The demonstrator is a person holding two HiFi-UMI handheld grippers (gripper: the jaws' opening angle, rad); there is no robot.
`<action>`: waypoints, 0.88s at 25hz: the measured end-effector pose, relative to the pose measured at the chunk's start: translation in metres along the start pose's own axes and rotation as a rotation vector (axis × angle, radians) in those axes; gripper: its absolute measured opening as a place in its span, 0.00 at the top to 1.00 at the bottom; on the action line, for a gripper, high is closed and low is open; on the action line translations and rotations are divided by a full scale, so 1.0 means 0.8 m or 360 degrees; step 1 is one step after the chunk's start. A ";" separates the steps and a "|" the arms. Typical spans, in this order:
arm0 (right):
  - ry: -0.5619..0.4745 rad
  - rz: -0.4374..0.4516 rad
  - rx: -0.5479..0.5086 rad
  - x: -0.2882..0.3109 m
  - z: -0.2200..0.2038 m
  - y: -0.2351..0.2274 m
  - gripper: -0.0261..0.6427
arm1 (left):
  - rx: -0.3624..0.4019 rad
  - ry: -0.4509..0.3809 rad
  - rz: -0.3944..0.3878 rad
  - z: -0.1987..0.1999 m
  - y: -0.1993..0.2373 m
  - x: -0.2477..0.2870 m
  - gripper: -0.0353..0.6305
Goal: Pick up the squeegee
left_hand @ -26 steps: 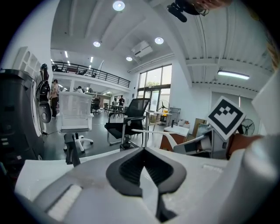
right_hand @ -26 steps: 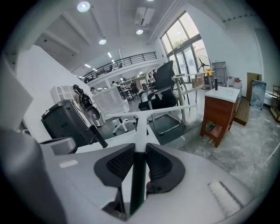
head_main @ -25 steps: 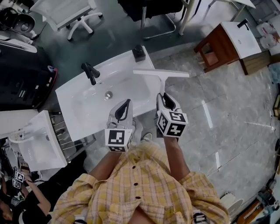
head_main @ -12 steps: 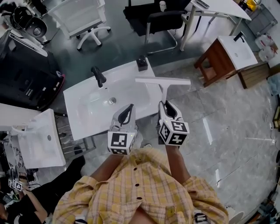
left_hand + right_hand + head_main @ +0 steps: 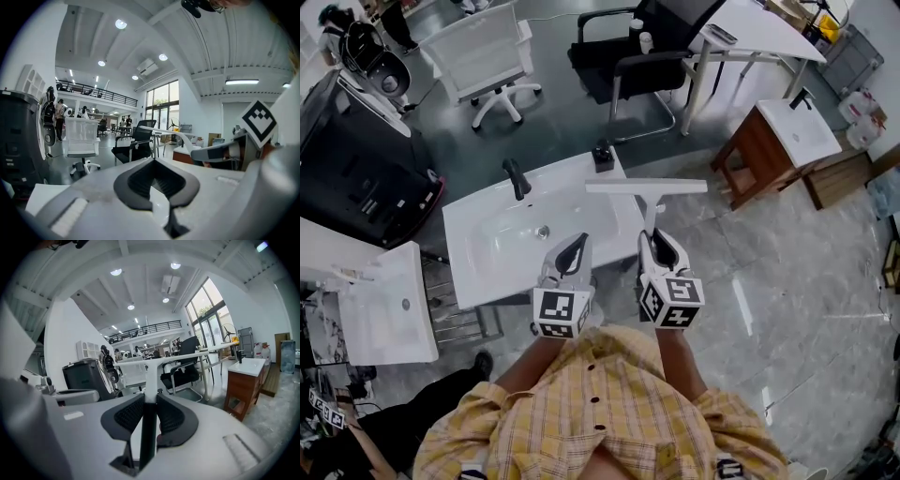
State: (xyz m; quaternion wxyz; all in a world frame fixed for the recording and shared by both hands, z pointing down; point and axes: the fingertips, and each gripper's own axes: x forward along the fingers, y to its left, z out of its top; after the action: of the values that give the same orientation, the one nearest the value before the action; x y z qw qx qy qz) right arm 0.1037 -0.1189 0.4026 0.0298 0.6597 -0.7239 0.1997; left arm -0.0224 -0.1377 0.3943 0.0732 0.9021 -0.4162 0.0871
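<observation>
The squeegee (image 5: 647,187) is white and T-shaped, with its long blade crosswise above the right edge of the white sink basin (image 5: 487,253). My right gripper (image 5: 653,234) is shut on its handle, which runs straight between the black pads (image 5: 126,416) in the right gripper view and out to the blade (image 5: 183,357). The squeegee hangs in the air, clear of the basin. Just to its left, my left gripper (image 5: 578,240) is held at about the same height. Its jaws meet at the tips with nothing between them (image 5: 154,161).
A black faucet (image 5: 517,178) and a small black holder (image 5: 602,155) stand on the basin's far rim. A smaller white sink (image 5: 384,309) sits at the left, a wooden vanity (image 5: 769,150) at the right. A white chair (image 5: 483,56), a black chair (image 5: 628,52) and a table (image 5: 750,33) stand beyond.
Both grippers have risen, the right one carrying the squeegee up from the sink's right edge. The grip on the handle is unchanged, and the left gripper stays shut and empty.
</observation>
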 end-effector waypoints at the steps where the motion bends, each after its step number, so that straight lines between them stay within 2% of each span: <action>1: -0.0011 0.0002 -0.0006 -0.003 0.003 0.001 0.83 | 0.0004 -0.0006 -0.0001 0.003 -0.001 -0.001 0.94; 22: -0.0176 0.0053 -0.0058 -0.043 0.040 0.018 0.83 | 0.0019 -0.0099 0.0021 0.027 -0.015 -0.027 0.94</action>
State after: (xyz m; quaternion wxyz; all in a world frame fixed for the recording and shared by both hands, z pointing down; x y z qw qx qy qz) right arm 0.1011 -0.0961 0.3590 -0.0017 0.6569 -0.7389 0.1501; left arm -0.0248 -0.1182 0.3681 0.0542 0.9020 -0.4237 0.0620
